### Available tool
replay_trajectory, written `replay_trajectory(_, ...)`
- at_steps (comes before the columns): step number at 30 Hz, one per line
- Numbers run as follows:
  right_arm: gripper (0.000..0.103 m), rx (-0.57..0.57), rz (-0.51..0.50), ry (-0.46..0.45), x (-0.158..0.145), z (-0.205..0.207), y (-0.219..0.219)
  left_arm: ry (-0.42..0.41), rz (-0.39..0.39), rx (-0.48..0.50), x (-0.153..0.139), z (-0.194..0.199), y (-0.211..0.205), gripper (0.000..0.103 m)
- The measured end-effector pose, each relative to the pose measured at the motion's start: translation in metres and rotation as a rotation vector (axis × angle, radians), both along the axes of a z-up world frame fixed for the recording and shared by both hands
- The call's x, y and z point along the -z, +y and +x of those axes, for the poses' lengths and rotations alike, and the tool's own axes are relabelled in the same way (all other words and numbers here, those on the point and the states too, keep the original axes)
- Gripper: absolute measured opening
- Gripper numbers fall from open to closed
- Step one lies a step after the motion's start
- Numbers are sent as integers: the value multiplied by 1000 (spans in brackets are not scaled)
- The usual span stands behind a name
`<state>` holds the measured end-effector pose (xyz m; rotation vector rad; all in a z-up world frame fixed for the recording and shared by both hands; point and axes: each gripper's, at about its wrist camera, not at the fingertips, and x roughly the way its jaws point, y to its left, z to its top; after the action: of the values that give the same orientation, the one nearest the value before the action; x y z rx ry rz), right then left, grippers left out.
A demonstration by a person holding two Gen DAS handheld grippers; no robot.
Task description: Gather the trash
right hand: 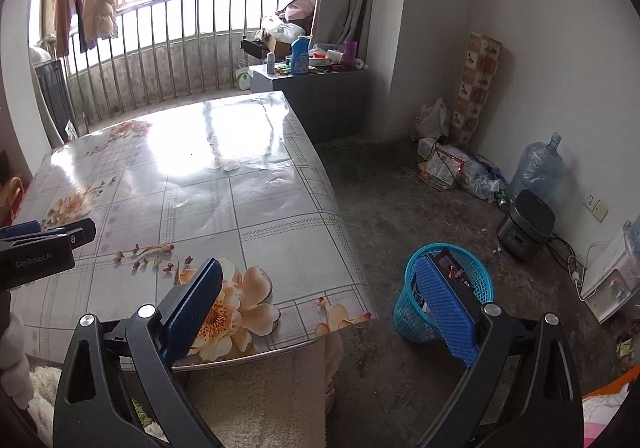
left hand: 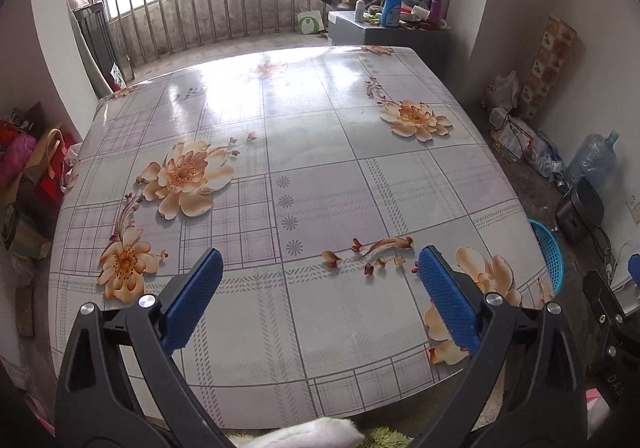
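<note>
A table with a flower-patterned cloth fills the left wrist view, and I see no trash lying on it. My left gripper hangs open over the table's near edge with nothing between its blue pads. My right gripper is also open and empty, spanning the table's near right corner and the floor. A blue plastic basket stands on the floor right of the table, with dark wrappers inside, partly hidden behind the right finger. The basket's rim peeks past the table edge in the left wrist view.
A grey cabinet loaded with bottles stands behind the table by a railing. Bags, a water jug and a rice cooker sit along the right wall. Bags crowd the floor left of the table. Bare concrete floor lies between table and wall.
</note>
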<state>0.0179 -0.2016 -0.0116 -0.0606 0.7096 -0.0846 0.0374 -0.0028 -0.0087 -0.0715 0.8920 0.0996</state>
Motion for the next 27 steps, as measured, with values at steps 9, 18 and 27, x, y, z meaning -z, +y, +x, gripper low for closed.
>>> replay_trajectory(9, 95, 38, -9, 25, 6, -1, -22, 18, 0, 43, 1, 5, -17, 94)
replay_trajectory(18, 95, 53, -20, 18, 2, -1, -27, 28, 14, 85, 0, 4, -26, 94)
replay_trajectory(27, 95, 74, -24, -5, -4, -6, -33, -5, 16, 105, -12, 5, -33, 94)
